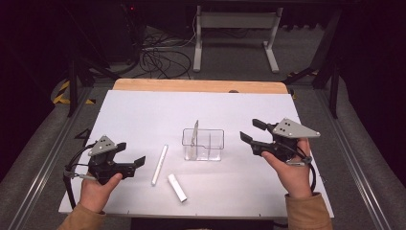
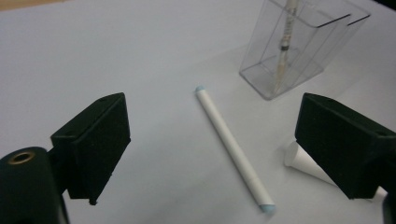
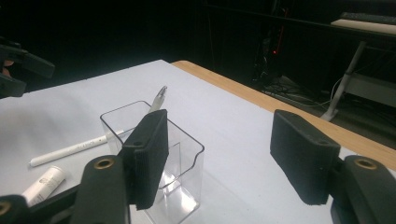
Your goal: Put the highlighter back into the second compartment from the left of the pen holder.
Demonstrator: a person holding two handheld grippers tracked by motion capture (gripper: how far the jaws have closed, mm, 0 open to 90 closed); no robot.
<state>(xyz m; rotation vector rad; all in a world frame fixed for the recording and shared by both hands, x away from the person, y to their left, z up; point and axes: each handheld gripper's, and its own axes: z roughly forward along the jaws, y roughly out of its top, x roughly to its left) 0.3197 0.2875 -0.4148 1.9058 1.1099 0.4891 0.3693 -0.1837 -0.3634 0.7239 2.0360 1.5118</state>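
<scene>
A clear plastic holder (image 1: 214,142) (image 2: 306,56) (image 3: 189,158) stands mid-table with one pen (image 1: 195,134) (image 2: 286,37) (image 3: 159,99) leaning upright inside it. Left of it a long white pen (image 1: 159,165) (image 2: 233,149) (image 3: 70,150) lies flat on the white sheet. A short white tube (image 1: 177,187) (image 2: 303,161) (image 3: 44,182) lies nearer the front edge. My left gripper (image 1: 131,153) (image 2: 215,126) (image 3: 19,74) hovers open at the front left, its jaws framing the lying pen without touching it. At the right, my right gripper (image 1: 252,130) (image 3: 226,149) is open and empty, pointed toward the holder.
The white sheet (image 1: 143,115) covers the table, with a wooden edge (image 1: 201,86) showing at the back. Metal rails (image 1: 48,158) run along both sides. Behind the table are floor cables (image 1: 160,60) and a white stand (image 1: 234,28).
</scene>
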